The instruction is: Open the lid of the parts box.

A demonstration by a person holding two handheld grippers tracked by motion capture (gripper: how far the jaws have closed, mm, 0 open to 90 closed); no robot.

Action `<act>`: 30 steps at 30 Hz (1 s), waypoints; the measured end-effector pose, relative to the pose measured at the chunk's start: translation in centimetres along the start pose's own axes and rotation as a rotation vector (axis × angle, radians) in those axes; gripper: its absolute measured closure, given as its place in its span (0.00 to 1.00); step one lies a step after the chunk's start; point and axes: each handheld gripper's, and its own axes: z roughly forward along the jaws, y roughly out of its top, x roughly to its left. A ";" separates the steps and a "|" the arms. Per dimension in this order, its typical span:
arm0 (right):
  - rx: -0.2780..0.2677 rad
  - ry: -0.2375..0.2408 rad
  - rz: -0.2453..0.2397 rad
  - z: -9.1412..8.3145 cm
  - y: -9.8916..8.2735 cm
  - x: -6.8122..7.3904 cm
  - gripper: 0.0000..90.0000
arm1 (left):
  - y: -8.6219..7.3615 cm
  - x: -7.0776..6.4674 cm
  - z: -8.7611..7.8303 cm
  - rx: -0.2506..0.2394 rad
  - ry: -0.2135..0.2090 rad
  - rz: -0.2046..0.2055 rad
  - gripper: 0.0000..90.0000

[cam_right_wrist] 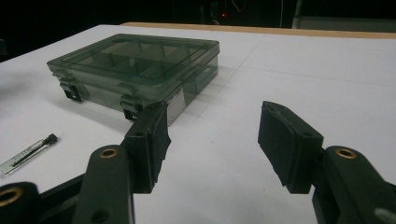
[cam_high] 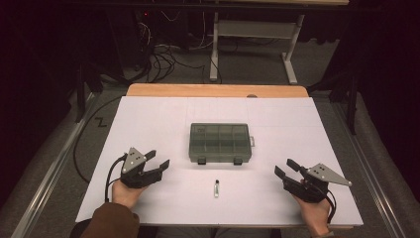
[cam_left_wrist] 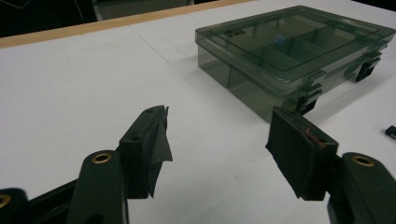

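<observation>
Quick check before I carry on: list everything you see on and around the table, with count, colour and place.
compartment box: 1, smoky translucent grey, lid closed, two front latches, table centre.
small vial: 1, clear with black cap, lying flat, apart from the box on the person's side.
table: 1, white top, wooden far edge.
desk frame: 1, white, on the floor beyond the table.
cables: several, black, on the floor at far left.
left gripper: 1, black, open, empty, near left.
right gripper: 1, black, open, empty, near right.
</observation>
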 end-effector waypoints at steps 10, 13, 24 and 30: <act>-0.001 0.007 -0.002 0.5 0.2 0.0 0.49 | 0.2 0.0 0.4 -0.006 -0.002 -0.004 0.42; 0.000 0.009 -0.004 0.7 0.3 0.1 0.49 | 0.4 -0.1 0.6 -0.006 -0.003 -0.002 0.42; 0.006 0.019 -0.017 1.8 0.6 0.4 0.50 | 0.9 -0.6 1.8 -0.002 -0.013 0.005 0.42; 0.014 0.024 -0.014 2.3 0.8 0.5 0.50 | 1.1 -0.8 2.3 -0.004 -0.020 0.009 0.42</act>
